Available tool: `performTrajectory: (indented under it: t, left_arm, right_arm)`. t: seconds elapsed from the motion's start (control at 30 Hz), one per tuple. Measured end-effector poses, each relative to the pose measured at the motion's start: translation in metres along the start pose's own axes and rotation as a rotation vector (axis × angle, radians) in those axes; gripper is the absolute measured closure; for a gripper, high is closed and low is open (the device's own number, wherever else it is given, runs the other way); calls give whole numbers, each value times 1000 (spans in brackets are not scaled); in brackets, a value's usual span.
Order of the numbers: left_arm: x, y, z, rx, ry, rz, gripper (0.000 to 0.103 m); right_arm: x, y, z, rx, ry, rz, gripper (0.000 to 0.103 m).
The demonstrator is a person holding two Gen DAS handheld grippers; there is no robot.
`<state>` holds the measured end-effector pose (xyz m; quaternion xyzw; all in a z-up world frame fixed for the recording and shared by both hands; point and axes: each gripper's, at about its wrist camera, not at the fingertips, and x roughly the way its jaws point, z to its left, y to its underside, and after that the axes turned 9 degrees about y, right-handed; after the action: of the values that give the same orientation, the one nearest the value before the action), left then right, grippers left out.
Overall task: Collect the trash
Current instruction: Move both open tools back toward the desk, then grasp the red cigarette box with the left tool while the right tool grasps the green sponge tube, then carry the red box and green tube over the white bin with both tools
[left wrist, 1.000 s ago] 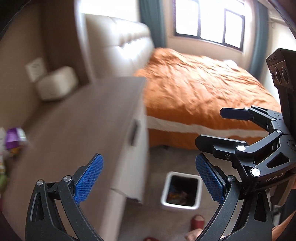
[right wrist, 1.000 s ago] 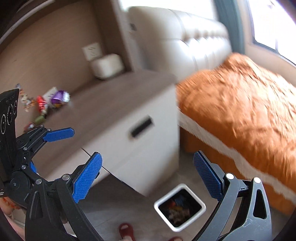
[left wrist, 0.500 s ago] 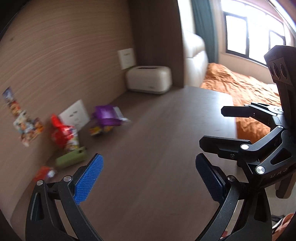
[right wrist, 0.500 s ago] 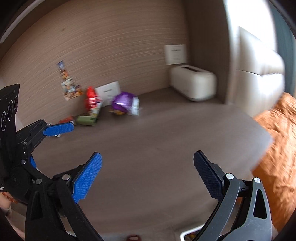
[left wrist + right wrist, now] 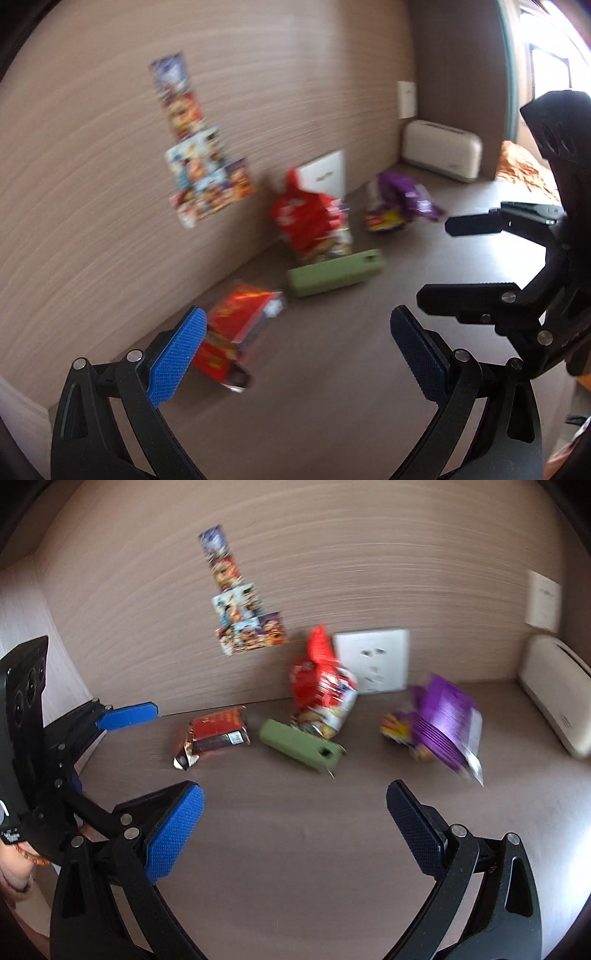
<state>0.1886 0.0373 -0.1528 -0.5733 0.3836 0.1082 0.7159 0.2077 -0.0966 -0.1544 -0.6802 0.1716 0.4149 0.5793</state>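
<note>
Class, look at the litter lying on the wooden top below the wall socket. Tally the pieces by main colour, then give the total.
Red: 2, the upright red snack bag and the flat red wrapper
Green: 1, the green packet
Purple: 1, the purple wrapper
Total: 4

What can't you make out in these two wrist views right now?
- Print on the red bag and purple wrapper: motion blur, both views.
- Flat red packet: near end hidden behind the left gripper finger, left view.
- Stickers on the wall: too blurred to read.
- White box: cut by the right view's edge.
</note>
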Motion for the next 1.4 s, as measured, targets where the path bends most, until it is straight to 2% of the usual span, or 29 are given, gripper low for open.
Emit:
performTrajectory:
  t: [0.13, 0.33, 0.37, 0.4, 0.47, 0.5, 0.57, 0.63, 0.7, 0.77, 1.0, 1.27, 1.4]
  left_arm:
    - [28, 0, 37, -33, -11, 41, 5]
    - [62, -3, 74, -79, 107, 104, 6]
    - [69, -3, 77, -81, 125, 123, 7]
    - [73, -2, 78, -77, 138, 130, 10]
    - [80, 1, 78, -70, 159, 152, 21]
    - [82, 2, 78, -68, 170, 158, 28]
    - [84, 7, 73, -60, 173, 170, 42]
    - [83, 10, 68, -49, 165, 170, 48]
    - [81, 12, 66, -68, 177, 167, 49]
    - [79, 14, 62, -72, 175, 166, 50]
    - [73, 13, 46, -97, 172, 172, 52]
    - [31, 5, 25, -105, 156, 128, 52]
    - [15, 5, -8, -64, 185, 126, 52]
  right_arm:
    - [41, -15, 6, -61, -1, 54, 4]
    - [87, -22, 6, -116, 31, 128, 4]
    - [93, -22, 8, -133, 37, 141, 7]
    - [95, -21, 9, -142, 38, 151, 16]
    - [97, -21, 16, -174, 50, 159, 23]
    - [96, -20, 19, -182, 45, 163, 31]
    - [92, -18, 26, -194, 40, 163, 41]
    - [87, -14, 34, -205, 37, 161, 51]
    - [83, -11, 39, -199, 19, 160, 66]
    - [77, -7, 42, -172, -9, 155, 74]
    - [57, -6, 38, -52, -33, 115, 75]
    - [-1, 5, 39, 6, -28, 45, 76]
    - [-29, 19, 27, 22, -4, 26, 76]
